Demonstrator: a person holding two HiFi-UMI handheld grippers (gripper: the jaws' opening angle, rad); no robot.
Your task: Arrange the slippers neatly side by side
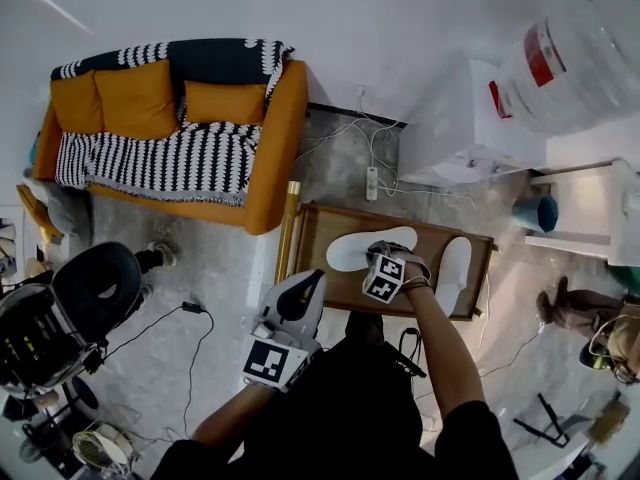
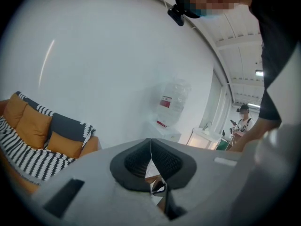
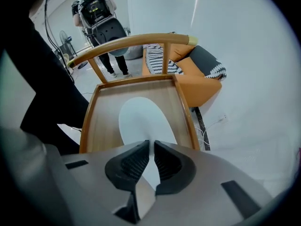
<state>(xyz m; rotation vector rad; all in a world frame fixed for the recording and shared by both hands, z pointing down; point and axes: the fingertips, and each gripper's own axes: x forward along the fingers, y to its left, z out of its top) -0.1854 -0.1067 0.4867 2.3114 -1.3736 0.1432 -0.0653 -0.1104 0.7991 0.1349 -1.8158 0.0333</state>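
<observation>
Head view: finds two white slippers on the wooden desk (image 1: 316, 236), well apart and angled differently, with the first slipper (image 1: 350, 253) at the desk's 10 o'clock and the second slipper (image 1: 455, 273) at 3 o'clock. Places the right gripper (image 1: 380, 256) on the first slipper, the left gripper (image 1: 308, 286) off toward 7 o'clock.

Left gripper view: shows jaws clenched on nothing.

Right gripper view: shows jaws pinching the first slipper's near edge.

Looks barely begun; leaves turning and sliding that slipper alongside its mate.
</observation>
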